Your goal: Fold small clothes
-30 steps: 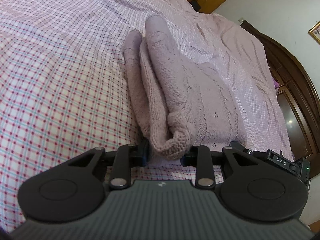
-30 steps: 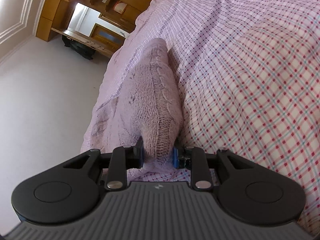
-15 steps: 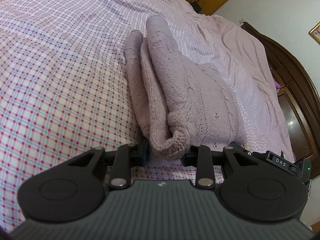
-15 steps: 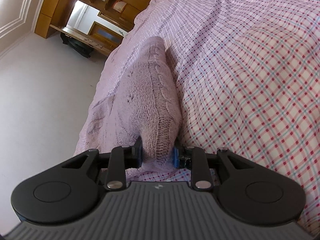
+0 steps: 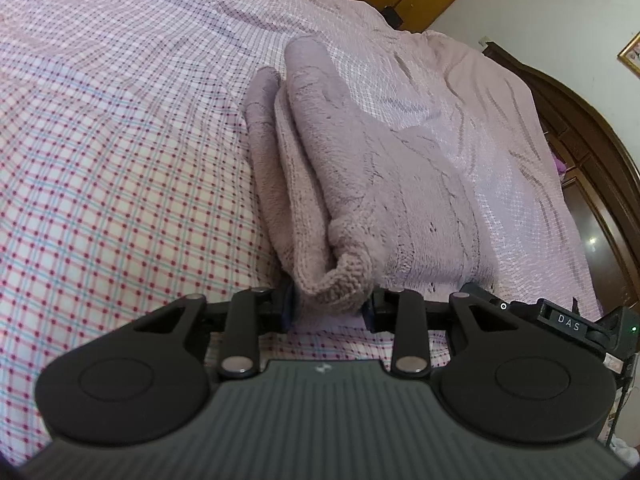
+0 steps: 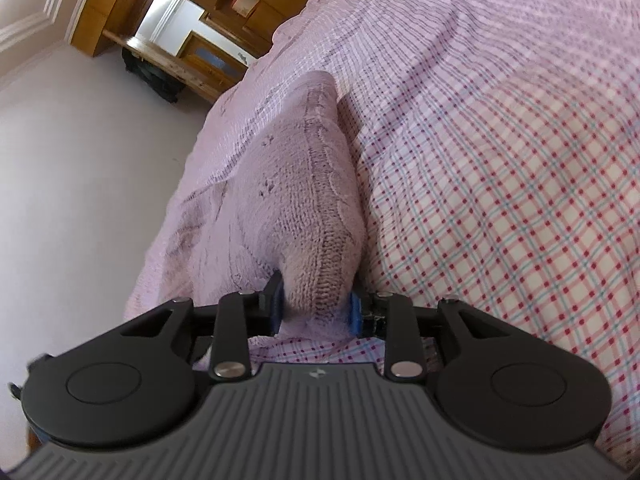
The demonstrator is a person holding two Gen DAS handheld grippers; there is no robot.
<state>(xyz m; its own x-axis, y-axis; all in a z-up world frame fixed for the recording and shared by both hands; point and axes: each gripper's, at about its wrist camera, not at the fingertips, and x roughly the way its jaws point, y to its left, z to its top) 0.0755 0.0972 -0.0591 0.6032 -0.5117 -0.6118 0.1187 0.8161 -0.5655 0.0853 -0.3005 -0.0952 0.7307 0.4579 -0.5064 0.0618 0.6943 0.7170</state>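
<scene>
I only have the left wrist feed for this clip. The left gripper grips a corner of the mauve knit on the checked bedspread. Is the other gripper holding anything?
Observer: Yes. The right gripper is shut on another end of the knit garment, a ribbed edge bunched between its blue pads.
Operator: Does the right view show where the garment lies on the bed?
Observer: It lies near the bedspread's edge, with pale floor beside it.
Operator: Anything else beyond?
Observer: A wooden cabinet unit stands across the floor.
</scene>
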